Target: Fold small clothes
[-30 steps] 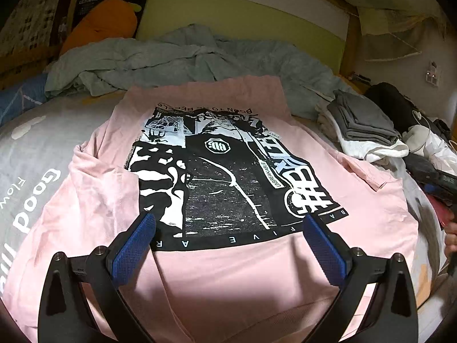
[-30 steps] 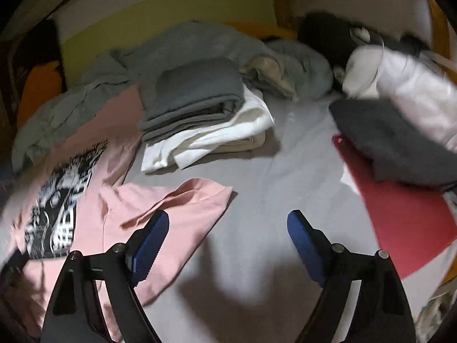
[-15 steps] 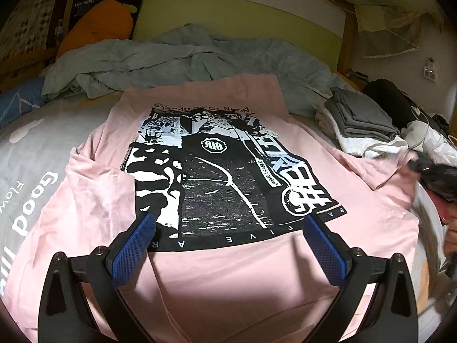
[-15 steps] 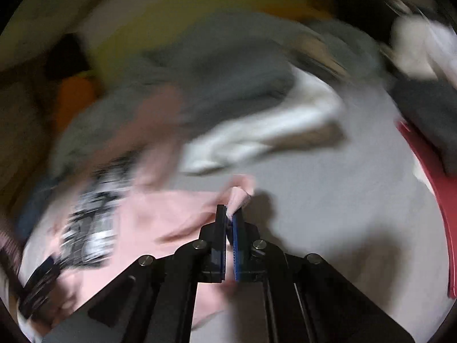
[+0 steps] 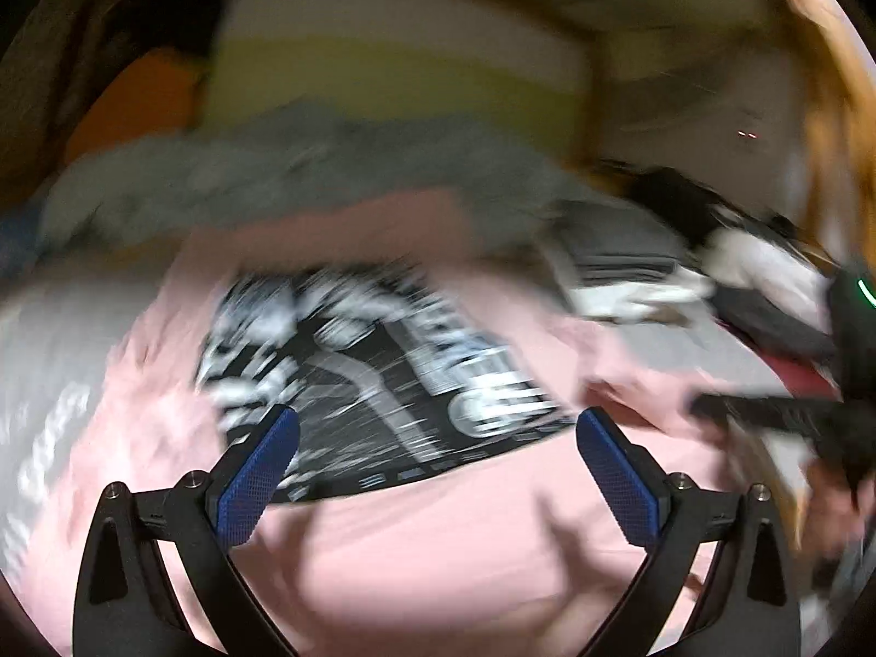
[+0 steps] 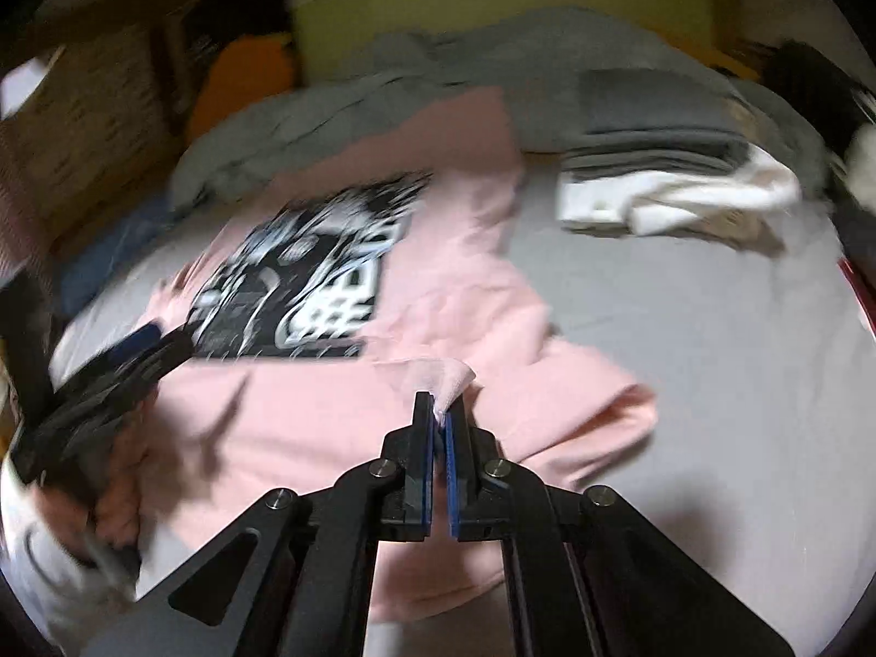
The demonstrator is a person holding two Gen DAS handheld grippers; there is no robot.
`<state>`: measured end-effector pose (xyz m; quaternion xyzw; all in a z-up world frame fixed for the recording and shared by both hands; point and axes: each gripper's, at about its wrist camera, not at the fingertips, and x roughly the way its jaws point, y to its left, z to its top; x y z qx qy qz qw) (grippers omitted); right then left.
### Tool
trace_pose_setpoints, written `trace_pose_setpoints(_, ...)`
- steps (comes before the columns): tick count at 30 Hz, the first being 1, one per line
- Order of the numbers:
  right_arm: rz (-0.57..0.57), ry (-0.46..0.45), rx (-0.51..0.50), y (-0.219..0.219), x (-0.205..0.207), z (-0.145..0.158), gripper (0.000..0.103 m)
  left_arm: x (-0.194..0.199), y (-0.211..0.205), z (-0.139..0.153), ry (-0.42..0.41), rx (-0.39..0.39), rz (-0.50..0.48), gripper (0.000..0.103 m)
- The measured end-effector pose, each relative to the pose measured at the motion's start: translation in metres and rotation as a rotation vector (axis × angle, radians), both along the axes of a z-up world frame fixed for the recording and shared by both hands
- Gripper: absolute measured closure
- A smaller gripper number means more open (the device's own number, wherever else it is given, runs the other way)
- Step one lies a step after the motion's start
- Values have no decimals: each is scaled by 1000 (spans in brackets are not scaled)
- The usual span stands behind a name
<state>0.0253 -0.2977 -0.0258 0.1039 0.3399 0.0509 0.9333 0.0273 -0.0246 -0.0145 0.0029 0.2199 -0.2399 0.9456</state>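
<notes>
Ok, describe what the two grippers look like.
Both match: the left gripper and the right gripper have black, angular arms with triangular cutouts and silver pivot bolts, and flat fingers faced with blue, finely textured pads. No cables or sleeves are visible; the housing beside the left view shows a green light.

Dim room – heavy motion blur, fisheye edges dark, warped.

Pink T-shirt (image 6: 438, 295) — black-and-white print; grey sheet (image 6: 684, 339); blurred, seemingly grey-and-white stack (image 6: 668, 175).

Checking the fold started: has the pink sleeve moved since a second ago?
Yes. The right tool has dragged the sleeve inward over the shirt, off the grey sheet.
</notes>
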Motion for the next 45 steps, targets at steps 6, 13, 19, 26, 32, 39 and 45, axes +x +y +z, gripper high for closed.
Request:
trace_pose_setpoints(6, -22, -121, 102, -22, -12, 26, 100, 13, -80, 6, 100, 237, -176, 12)
trace_pose_setpoints(13, -2, -162, 136, -34, -24, 37, 100, 65, -146, -1, 210, 289, -201, 25)
trace_pose_setpoints(19, 4, -173, 133, -38, -31, 40, 100, 83, -161, -1, 118, 408, -60, 45)
trace_pose_setpoints(26, 72, -119, 108, -7, -22, 29, 100, 119, -110, 2, 199, 280, -83, 103)
trace_pose_setpoints(32, 159, -93, 0, 44, -18, 16, 100, 150, -99, 7, 314, 281, -124, 103)
trace_pose_setpoints(39, 151, -53, -40, 51, -18, 4, 100, 146, -69, 1, 516, 97, -203, 42)
trace_pose_setpoints(45, 187, -26, -92, 63, -19, -7, 100, 142, -68, -13, 595, 36, -253, 81)
